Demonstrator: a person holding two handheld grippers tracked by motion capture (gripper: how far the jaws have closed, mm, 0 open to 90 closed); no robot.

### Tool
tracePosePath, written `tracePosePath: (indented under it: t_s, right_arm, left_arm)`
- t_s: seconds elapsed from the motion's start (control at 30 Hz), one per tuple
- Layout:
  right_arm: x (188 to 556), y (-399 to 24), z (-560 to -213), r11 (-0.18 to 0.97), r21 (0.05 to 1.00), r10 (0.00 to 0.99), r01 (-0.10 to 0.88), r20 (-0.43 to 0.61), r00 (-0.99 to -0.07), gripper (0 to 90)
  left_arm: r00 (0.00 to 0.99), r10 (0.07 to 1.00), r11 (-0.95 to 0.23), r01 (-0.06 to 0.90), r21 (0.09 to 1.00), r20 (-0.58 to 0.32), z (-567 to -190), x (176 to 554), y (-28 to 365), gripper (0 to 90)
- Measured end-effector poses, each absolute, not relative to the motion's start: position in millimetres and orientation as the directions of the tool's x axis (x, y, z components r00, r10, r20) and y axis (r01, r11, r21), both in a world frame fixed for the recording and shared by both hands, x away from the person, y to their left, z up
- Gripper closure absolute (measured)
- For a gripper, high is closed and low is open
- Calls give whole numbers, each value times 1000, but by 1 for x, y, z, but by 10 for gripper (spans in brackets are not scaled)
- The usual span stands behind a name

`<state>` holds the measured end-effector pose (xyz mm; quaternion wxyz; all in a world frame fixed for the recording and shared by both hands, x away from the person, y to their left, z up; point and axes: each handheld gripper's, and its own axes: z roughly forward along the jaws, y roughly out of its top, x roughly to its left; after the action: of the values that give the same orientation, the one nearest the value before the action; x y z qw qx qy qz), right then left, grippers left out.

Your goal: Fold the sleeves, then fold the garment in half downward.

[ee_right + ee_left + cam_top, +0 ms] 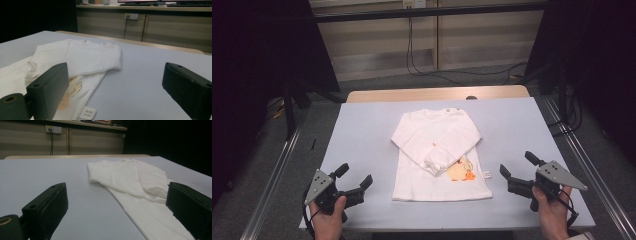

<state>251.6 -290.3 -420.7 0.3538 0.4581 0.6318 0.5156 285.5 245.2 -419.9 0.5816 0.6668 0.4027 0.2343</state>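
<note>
A white shirt (439, 150) is laid flat at the centre of the pale blue worktop (362, 130), collar at the far end, hem twd the person. Both sleeves are folded across the chest, and a yellow-orange duck print (460, 171) is seen below them, w/ a small label (487, 174) at the hem's right edge.

The left claw (356, 178) is held near the worktop's front-left corner, jaws spread apart, nothing between them; the shirt is found to its right, near but not touched. In the left gripper view the shirt (135, 187) is seen ahead and to the right, past the right jaw.

The right claw (518, 165) is held at the front right, jaws likewise apart and empty, just beside the shirt's lower right edge, no contact. In the right gripper view the shirt (75, 57) is seen ahead-left, the label (87, 113) between the jaws.
</note>
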Motion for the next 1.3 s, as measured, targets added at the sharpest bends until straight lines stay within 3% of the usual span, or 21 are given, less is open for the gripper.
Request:
tracePosePath:
  t_s: [0.57,0.97,1.3]
  right_arm:
    - [251,-295,-425,52,969,933,243,40,-358,41]
    - [252,-288,-424,67,954,923,292,52,-382,25]
    - [247,-275,-427,110,921,888,373,77,-454,32]
  left_arm:
    - [578,803,-17,271,963,-148,-421,287,245,40]
    - [637,759,-97,317,943,-136,-423,298,240,41]
    - [679,725,-175,343,923,-114,-426,301,220,40]
